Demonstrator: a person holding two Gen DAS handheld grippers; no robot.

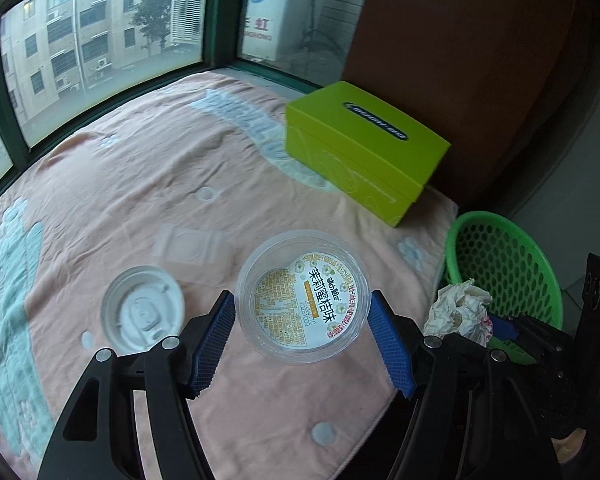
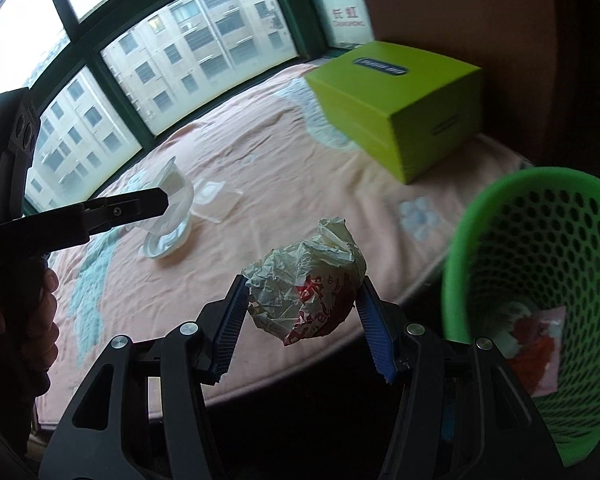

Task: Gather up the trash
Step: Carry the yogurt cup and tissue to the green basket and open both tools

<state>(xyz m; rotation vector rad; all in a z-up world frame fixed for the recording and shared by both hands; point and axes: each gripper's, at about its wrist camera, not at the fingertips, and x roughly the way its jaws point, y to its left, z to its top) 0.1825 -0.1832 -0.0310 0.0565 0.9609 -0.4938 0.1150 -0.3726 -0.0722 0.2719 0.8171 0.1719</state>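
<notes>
Gripping one clear cup, left tool; right tool clamps one crumpled wrapper; one green basket.

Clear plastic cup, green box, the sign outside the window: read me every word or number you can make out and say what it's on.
"茉莉蜜桔味": label of the clear plastic cup in the left gripper.
Date digits and small print on that label: too small.
"长虹" over "CHANGHONG": sign outside the window.
Green box logo: blurred.
Red characters on the crumpled wrapper in the right gripper: unreadable.

Clear plastic cup and crumpled wrapper (both lifted) near green basket.
</notes>
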